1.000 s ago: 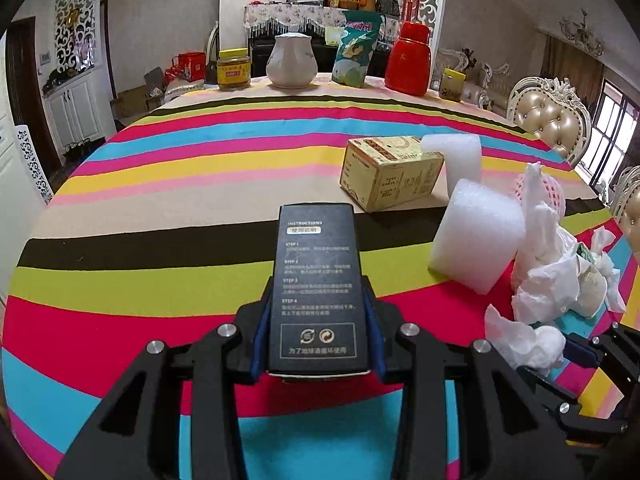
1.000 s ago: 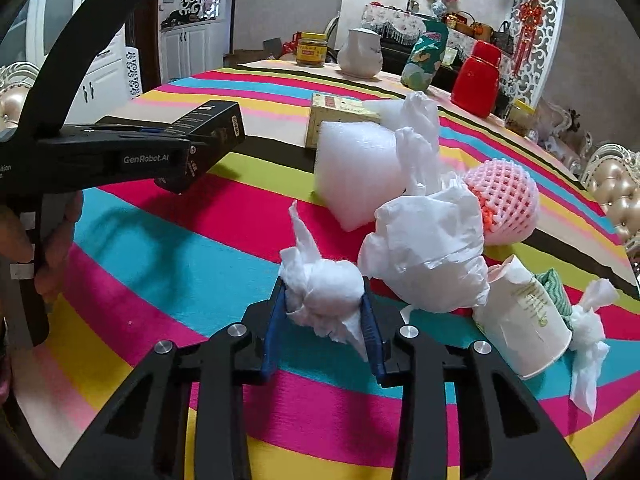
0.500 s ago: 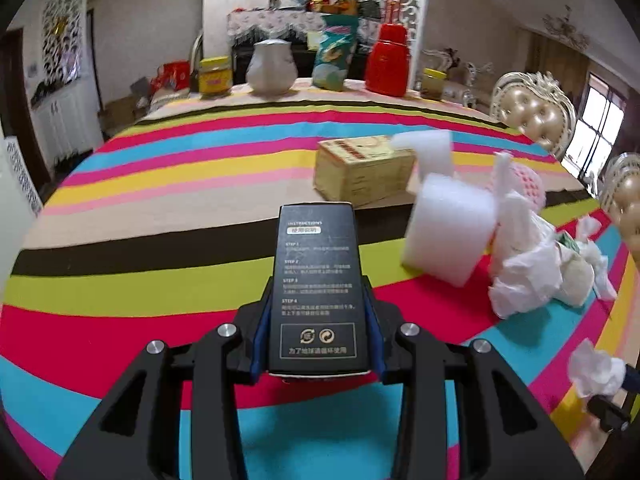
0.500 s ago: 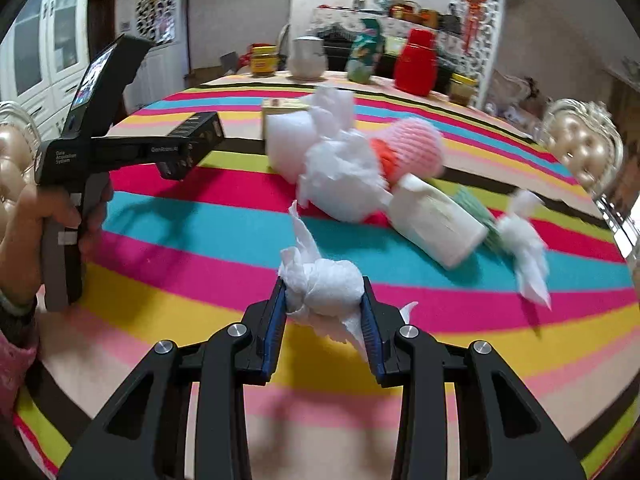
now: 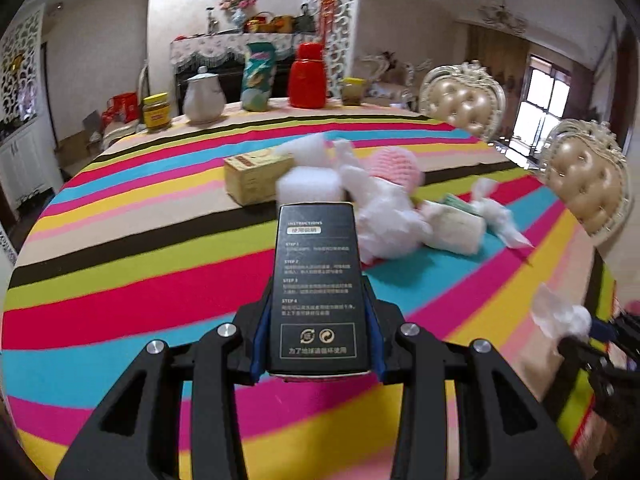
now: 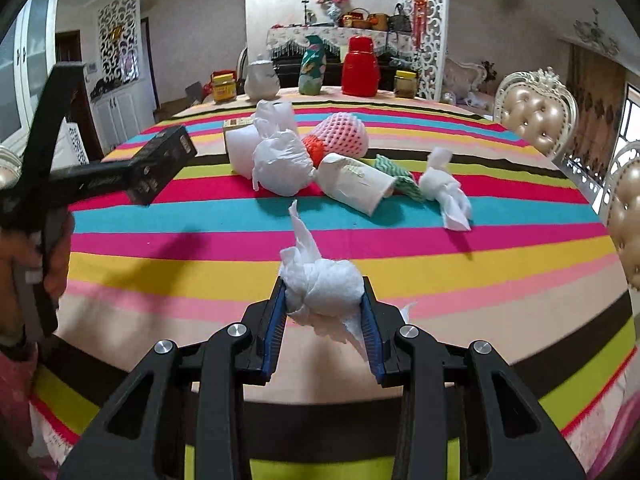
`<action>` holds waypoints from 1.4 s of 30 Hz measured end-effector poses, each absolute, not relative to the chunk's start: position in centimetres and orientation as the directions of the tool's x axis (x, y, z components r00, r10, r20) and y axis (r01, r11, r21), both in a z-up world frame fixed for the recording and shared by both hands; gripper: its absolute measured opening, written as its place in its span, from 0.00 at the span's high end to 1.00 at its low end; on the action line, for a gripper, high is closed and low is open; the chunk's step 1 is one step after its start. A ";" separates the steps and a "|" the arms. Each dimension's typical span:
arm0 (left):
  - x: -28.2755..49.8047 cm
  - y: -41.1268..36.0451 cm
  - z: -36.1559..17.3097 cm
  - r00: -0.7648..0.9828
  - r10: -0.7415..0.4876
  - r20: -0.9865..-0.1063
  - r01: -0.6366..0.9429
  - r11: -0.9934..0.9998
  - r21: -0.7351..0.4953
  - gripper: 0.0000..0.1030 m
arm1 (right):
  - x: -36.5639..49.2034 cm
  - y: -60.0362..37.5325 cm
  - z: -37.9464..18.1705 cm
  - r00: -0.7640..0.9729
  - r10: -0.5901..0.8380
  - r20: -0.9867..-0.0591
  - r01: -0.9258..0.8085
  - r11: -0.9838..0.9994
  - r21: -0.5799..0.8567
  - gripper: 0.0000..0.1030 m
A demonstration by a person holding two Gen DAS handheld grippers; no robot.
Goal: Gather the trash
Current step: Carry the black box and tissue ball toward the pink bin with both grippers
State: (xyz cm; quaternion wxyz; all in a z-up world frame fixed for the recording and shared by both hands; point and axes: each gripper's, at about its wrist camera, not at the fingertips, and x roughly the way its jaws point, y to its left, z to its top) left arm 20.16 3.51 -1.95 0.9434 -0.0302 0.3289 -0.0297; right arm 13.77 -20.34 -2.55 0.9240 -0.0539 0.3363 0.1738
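Observation:
My left gripper (image 5: 316,312) is shut on a black carton (image 5: 314,280) with white print, held above the striped tablecloth (image 5: 120,280). It also shows at the left of the right wrist view (image 6: 160,164). My right gripper (image 6: 324,300) is shut on a crumpled white tissue (image 6: 320,284), held above the table's near edge; it shows at the right in the left wrist view (image 5: 564,316). On the table lies a trash pile: a white plastic bag (image 6: 282,166), foam blocks (image 6: 244,150), a pink foam net (image 6: 344,136), a paper cup (image 6: 356,182), another tissue (image 6: 444,188) and a tan box (image 5: 254,176).
At the table's far edge stand a yellow-lidded jar (image 6: 223,87), a white teapot (image 6: 262,82), a green snack bag (image 6: 312,66), a red thermos (image 6: 359,67) and another jar (image 6: 405,84). Padded chairs (image 6: 534,110) stand along the right side.
Both grippers have pulled back from the trash pile toward the table's near edge, each keeping its grip. The pile now appears farther away in both views.

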 end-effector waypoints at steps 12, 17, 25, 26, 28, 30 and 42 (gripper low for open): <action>14.1 -4.4 -2.5 0.771 -0.215 -0.599 0.225 0.973 -0.061 0.63 | 8.9 -25.3 -2.6 0.766 0.219 -0.604 -0.248 0.968 0.036 0.66; 13.4 -7.8 -3.0 0.748 -0.276 -0.604 0.307 0.950 -0.054 0.63 | 8.0 -27.7 -2.7 0.781 0.181 -0.597 -0.195 0.980 0.042 0.66; 12.3 -12.7 -3.0 0.717 -0.350 -0.603 0.420 0.907 -0.028 0.63 | 6.3 -30.6 -2.7 0.810 0.119 -0.574 -0.126 0.992 0.028 0.66; 12.1 -13.3 -2.9 0.714 -0.363 -0.599 0.435 0.900 -0.028 0.63 | 6.1 -31.3 -2.7 0.814 0.113 -0.570 -0.114 0.993 0.034 0.66; 11.9 -14.2 -2.7 0.711 -0.383 -0.589 0.458 0.889 -0.025 0.63 | 5.7 -32.3 -2.7 0.819 0.098 -0.565 -0.090 0.995 0.042 0.66; 11.5 -15.4 -2.6 0.704 -0.410 -0.581 0.485 0.874 -0.029 0.63 | 5.1 -33.4 -2.6 0.824 0.082 -0.560 -0.068 0.997 0.046 0.66; 9.6 -23.6 -2.5 0.606 -0.526 -0.596 0.654 0.757 -0.002 0.63 | 1.3 -41.0 -2.2 0.844 -0.069 -0.531 0.116 0.992 0.055 0.66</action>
